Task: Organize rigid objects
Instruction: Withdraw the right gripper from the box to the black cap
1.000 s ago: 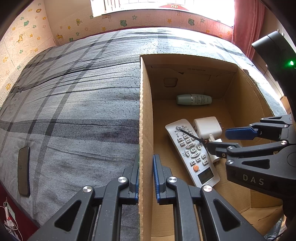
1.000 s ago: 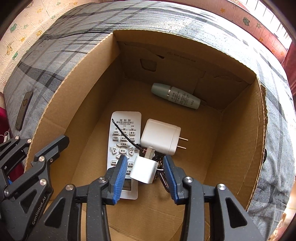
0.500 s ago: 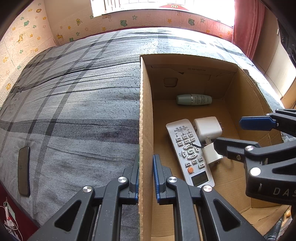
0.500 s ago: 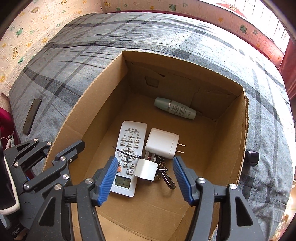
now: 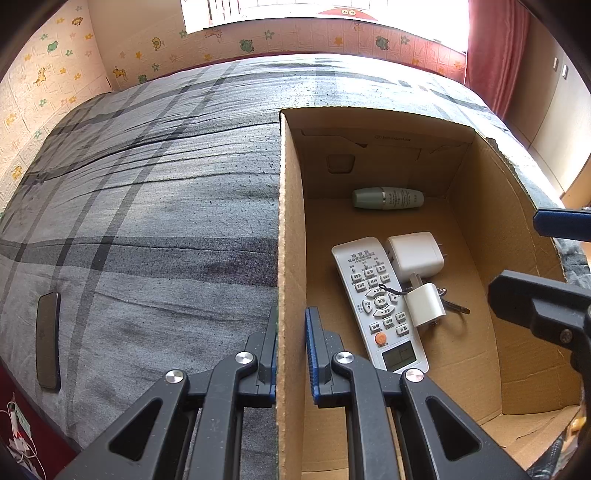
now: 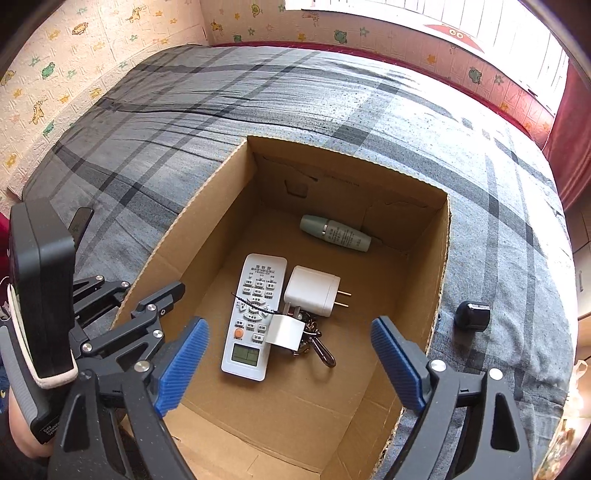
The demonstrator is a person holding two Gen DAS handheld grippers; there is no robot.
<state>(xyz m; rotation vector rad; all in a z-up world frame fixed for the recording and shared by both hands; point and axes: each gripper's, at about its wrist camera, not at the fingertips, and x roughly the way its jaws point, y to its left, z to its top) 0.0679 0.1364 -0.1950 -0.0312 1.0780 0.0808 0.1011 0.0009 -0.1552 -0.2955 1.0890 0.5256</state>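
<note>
My left gripper [image 5: 291,343] pinches the cardboard box [image 5: 291,221] wall steady; right gripper [image 6: 290,363] fingers are opening, empty, above the keyring [image 6: 295,330]

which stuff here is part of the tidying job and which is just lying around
Job: cardboard box, remote, white charger, keyring with white tag, green bottle, black cap and dark phone on the bed.

Lying about: grey plaid bedcover, red curtain.

light: bright daylight, window [image 5: 325,14] overexposed | focus: sharp | edges: fisheye-bent, dark corners
</note>
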